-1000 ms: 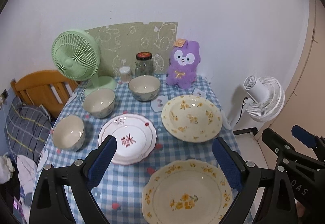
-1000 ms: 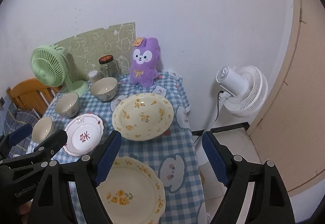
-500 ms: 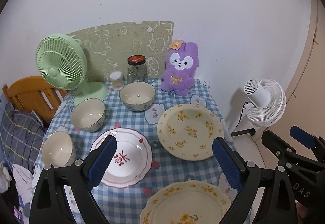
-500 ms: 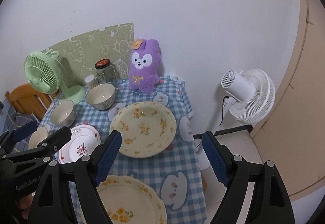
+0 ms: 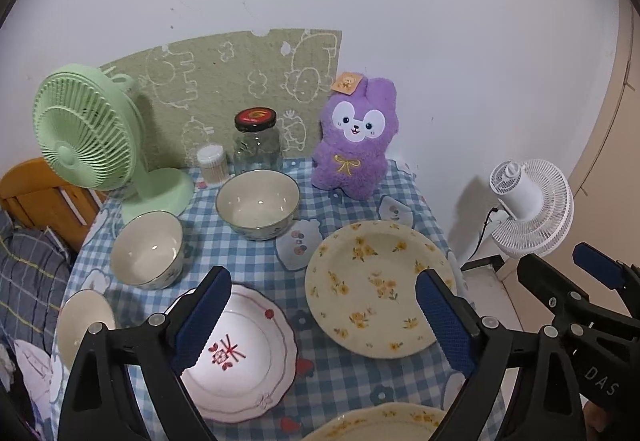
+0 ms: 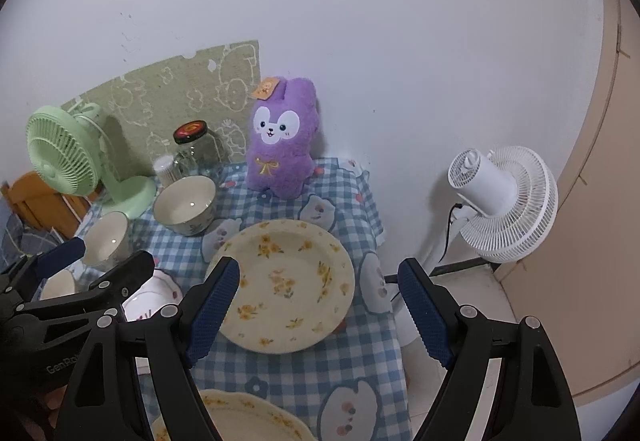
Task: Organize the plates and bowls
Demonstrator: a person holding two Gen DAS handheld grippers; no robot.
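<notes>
Left gripper (image 5: 322, 315): wide apart, holding nothing.
Right gripper (image 6: 320, 307): wide apart, holding nothing.
Cream round plate with yellow flowers (image 5: 378, 287): in front of the purple plush bunny (image 5: 354, 141).
Three cream bowls (image 5: 258, 203): left of the bunny.

On the desk (image 5: 248, 265), the jar (image 5: 256, 141) stands at 12 o'clock, the plush (image 5: 354, 145) at 1, the fan (image 5: 92, 137) at 10. Three bowls (image 5: 258, 203) run from centre to 8; two plates (image 5: 378, 287) lie side by side before them, a third at 6.
</notes>
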